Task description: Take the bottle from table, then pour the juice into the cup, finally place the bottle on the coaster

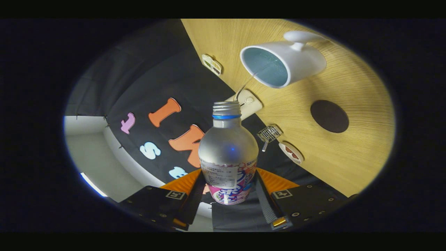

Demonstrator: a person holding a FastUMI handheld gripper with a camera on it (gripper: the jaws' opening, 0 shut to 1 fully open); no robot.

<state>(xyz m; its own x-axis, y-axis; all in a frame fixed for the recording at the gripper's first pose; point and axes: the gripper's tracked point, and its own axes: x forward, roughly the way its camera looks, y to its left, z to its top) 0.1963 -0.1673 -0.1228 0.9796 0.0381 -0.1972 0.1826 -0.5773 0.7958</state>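
My gripper [228,190] is shut on a frosted bottle [228,150] with a pink and white label, both fingers pressed on its lower body. The bottle is uncapped, with a threaded neck and a blue ring. The whole view is rolled hard over, so the bottle is tipped towards the white cup [284,62]. A thin stream [249,82] runs from the bottle's mouth into the cup, whose inside looks pale blue. The cup's handle points away from the bottle. A dark round coaster [329,116] lies on the wooden table [348,153], beside the cup.
Along the table's edge by the black cloth sit a cream device [248,103], a small wire basket [269,134], and two small flat cards [212,64] [291,153]. A pale wall and floor lie beyond the cloth.
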